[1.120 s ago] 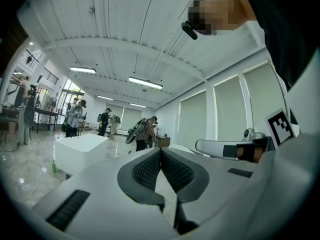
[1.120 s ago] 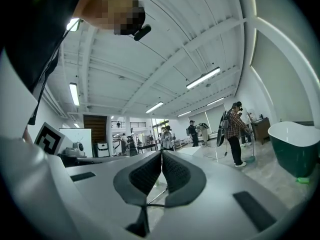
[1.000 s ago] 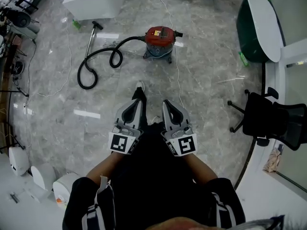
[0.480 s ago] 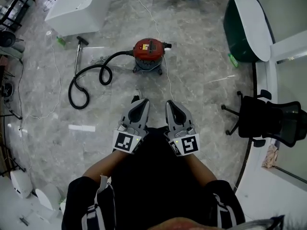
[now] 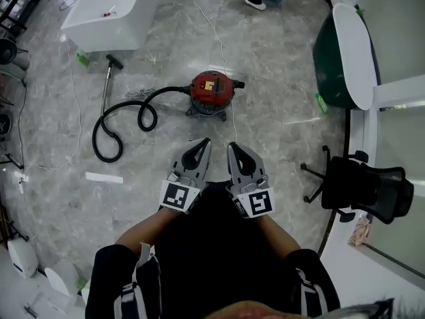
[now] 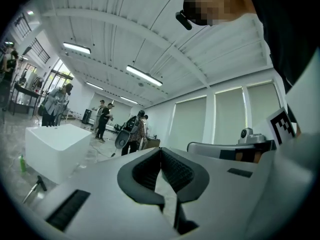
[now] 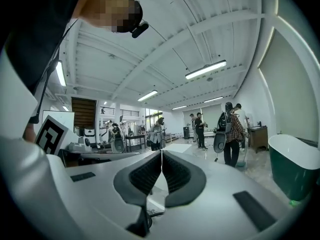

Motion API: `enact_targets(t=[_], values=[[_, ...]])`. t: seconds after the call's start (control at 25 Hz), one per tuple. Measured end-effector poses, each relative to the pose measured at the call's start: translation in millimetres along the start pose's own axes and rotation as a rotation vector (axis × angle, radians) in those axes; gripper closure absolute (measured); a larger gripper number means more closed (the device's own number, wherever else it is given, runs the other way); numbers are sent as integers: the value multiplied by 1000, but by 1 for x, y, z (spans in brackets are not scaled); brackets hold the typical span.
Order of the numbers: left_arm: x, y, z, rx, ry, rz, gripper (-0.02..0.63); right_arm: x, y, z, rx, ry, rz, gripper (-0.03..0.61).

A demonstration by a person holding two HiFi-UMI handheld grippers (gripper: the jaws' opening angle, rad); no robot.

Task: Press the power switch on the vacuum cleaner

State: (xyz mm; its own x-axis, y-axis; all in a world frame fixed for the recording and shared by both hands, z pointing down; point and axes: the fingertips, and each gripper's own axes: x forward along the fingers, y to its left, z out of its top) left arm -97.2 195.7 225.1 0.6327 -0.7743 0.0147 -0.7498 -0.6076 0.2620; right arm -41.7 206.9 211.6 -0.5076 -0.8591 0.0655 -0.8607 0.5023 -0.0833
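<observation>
Ahead, vacuum cleaner (image 5: 212,90) upright, hose (image 5: 126,121) trailing left, left gripper (image 5: 204,143) and right gripper (image 5: 232,145) fingers closed, empty

left gripper (image 5: 206,141) / right gripper (image 5: 230,145): grey, black-padded jaws, marker cubes (image 5: 176,197) | clothes (image 5: 199,251): black

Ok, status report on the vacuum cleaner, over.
Left gripper shut, empty; right gripper shut, empty. Vacuum cleaner on floor ahead, untouched. Hose loops off leftward.

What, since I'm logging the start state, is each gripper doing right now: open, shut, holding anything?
Left gripper: shut, jaw tips together, holding nothing.
Right gripper: shut, jaw tips together, holding nothing.
</observation>
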Motion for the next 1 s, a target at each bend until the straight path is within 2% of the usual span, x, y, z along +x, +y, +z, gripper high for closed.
enact_targets(t=[0.12,0.24,0.52,0.72,0.88,1.0], values=[[12,26,13,-1,-51,29,594,27,-18,6,-27,13,-62,558],[26,49,23,22,-61,39,594,49,-36,9,-38,22,-144,558],[53,92,27,14,-45,34,594,108,-42,11,-59,47,-138,558],[79,104,27,10,-34,8,594,122,-54,13,-45,47,-184,558],[95,95,29,108,-45,-39,594,124,-68,13,-43,54,-211,558],[108,98,15,51,0,-32,594,134,-83,12,-28,57,-214,558]])
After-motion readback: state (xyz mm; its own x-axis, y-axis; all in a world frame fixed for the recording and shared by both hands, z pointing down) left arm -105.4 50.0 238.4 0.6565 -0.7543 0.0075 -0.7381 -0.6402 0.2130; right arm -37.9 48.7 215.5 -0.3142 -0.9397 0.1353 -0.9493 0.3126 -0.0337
